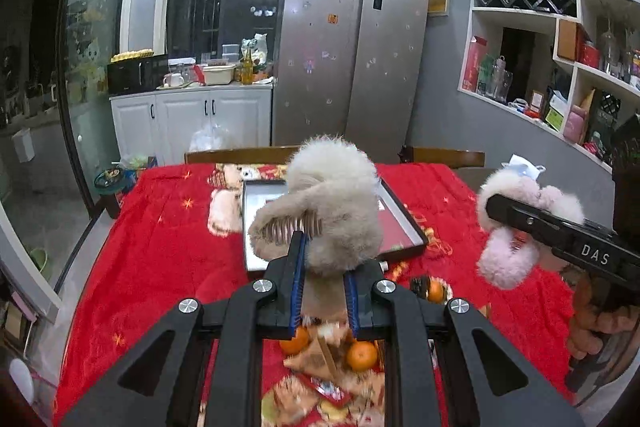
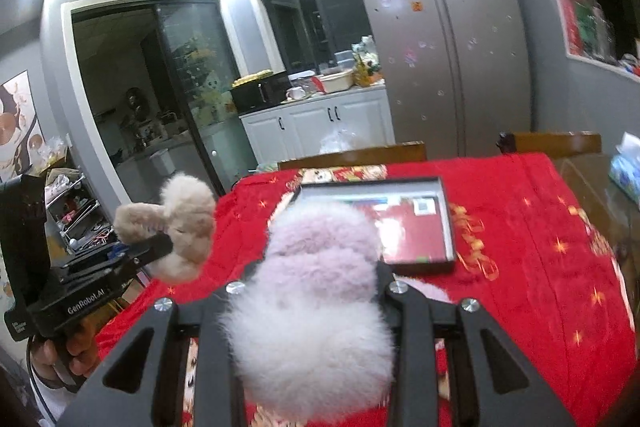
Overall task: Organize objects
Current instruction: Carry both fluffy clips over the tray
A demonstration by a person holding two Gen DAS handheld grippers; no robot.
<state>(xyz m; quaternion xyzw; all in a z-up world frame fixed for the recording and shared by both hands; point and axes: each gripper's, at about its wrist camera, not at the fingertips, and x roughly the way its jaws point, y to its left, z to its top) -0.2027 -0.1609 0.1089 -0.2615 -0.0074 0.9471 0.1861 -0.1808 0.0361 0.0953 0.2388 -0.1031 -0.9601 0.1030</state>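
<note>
The left gripper (image 1: 320,259) clamps a beige fluffy hair claw (image 1: 332,203). The right gripper (image 2: 316,291) grips a pink fluffy hair claw (image 2: 316,291), both above the red tablecloth (image 1: 160,247) and the shallow tray (image 2: 448,223).

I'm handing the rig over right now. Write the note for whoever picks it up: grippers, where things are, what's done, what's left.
Left gripper: shut on the beige furry hair clip, held in the air above the table.
Right gripper: shut on the pink furry hair clip, also off the table.
Black tray sits ahead on the red tablecloth; neither clip is in it.
Oranges and snack packets lie near the table's front edge.
Done: both clips picked up. Left: set them down, probably in the tray, then sort the rest.
</note>
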